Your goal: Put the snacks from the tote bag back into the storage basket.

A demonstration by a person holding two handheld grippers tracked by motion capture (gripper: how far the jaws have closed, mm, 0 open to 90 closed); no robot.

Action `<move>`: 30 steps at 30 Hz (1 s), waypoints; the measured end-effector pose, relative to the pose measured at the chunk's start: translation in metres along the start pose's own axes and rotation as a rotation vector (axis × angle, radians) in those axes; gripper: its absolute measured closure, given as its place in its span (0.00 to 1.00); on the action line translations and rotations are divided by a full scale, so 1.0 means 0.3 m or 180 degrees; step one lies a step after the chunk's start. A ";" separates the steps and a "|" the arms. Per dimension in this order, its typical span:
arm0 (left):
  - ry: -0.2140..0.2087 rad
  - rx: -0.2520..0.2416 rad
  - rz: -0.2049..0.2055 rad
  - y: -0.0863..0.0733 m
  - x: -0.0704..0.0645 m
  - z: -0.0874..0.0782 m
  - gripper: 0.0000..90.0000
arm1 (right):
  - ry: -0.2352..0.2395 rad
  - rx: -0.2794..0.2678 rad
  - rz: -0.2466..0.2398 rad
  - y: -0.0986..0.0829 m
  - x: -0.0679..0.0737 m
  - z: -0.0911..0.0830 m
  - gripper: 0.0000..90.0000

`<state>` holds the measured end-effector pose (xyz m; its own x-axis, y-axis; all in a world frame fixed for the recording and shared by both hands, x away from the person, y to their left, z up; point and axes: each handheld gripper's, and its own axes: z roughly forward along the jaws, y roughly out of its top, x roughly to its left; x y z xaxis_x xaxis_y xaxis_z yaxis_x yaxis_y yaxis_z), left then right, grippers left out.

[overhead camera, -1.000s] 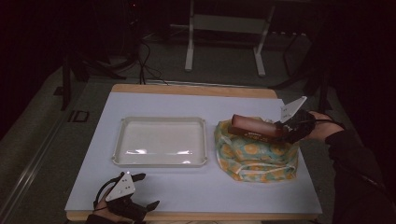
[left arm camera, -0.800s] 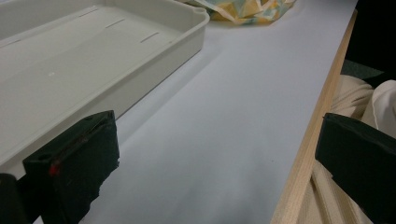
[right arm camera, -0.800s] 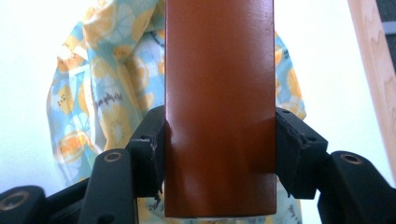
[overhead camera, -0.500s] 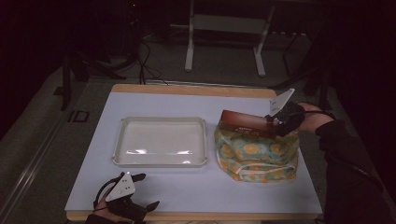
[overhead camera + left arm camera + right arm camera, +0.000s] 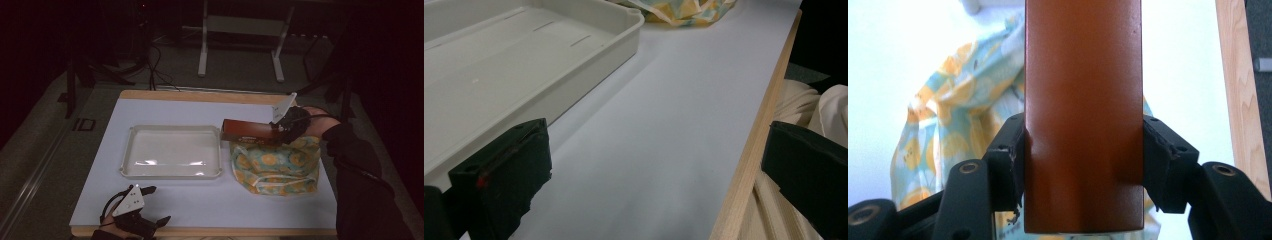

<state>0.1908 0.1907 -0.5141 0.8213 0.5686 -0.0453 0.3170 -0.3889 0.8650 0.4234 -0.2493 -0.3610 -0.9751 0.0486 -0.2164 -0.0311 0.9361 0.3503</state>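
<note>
reddish-brown box (image 5: 1082,115), teal cloth (image 5: 275,165) with yellow-orange fruit print, off-white tray (image 5: 172,152), pale lavender table (image 5: 210,205), light wood edge, black jaws

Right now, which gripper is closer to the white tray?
Left. The left gripper sits open just below the tray's near edge; the right gripper holds the brown box over the cloth bag.

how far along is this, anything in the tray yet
Done: nothing sits in the white tray. In hand: the right claw is shut on a brown box, held above the patterned cloth bag. The left claw rests open at the table's near edge. Placing the box looks left.
</note>
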 end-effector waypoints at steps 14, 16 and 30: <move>-0.0020 -0.0011 0.0012 0.000 -0.004 -0.001 0.00 | 0.0096 0.0011 -0.0291 0.139 0.010 0.066 0.48; -0.0023 -0.0013 0.0014 0.000 -0.004 -0.002 0.00 | 0.0097 -0.0008 -0.0320 0.157 0.012 0.073 0.48; -0.0038 -0.0015 0.0024 -0.001 -0.005 -0.003 0.00 | 0.0253 -0.0102 -0.0605 0.304 0.040 0.187 0.48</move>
<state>0.1890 0.1905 -0.5138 0.8294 0.5569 -0.0448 0.3086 -0.3897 0.8677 0.4212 -0.1439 -0.3827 -0.9653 -0.1566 -0.2091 -0.2218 0.9142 0.3391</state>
